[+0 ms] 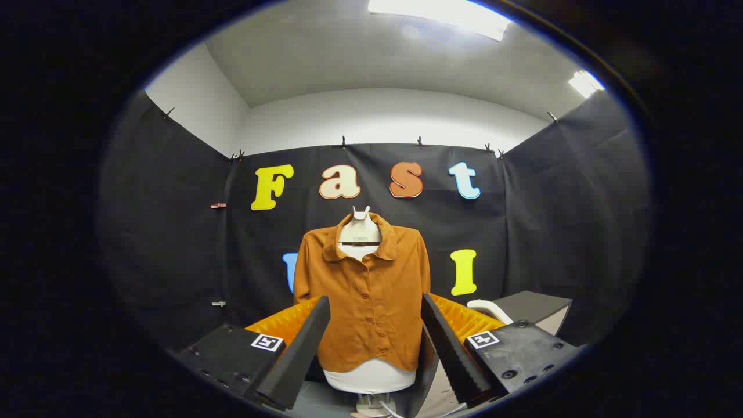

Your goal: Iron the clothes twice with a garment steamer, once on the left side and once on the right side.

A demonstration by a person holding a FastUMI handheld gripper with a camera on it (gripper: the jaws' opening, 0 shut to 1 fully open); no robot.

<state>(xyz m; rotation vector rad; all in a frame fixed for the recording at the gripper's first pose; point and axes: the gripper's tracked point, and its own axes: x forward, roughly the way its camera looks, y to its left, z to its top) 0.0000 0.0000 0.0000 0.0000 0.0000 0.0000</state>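
A brown button-front shirt [365, 290] hung on a pale torso form [371, 376], set against the booth's dark cloth wall and standing straight ahead of, and beyond, the fingers. The shirt was buttoned, its collar open around the form's neck, and its hem stopped short of the form's lower edge. Behind the shirt, on both sides, lay an orange ribbed object [464, 318], possibly a basket or tray; what it held could not be told. To the right of it stood a dark box [537, 307], and just beside that a white curved piece [490, 309], which was possibly the handle of the garment steamer, though too little showed to be sure. The hand-held gripper [376, 342] had its fingers spread wide apart with nothing between them; the shirt was framed in the gap but well beyond reach. By judgement, the task stood at its start: no steamer was in the fingers, and neither the left nor the right side of the shirt appeared to be under treatment. Both passes remained.
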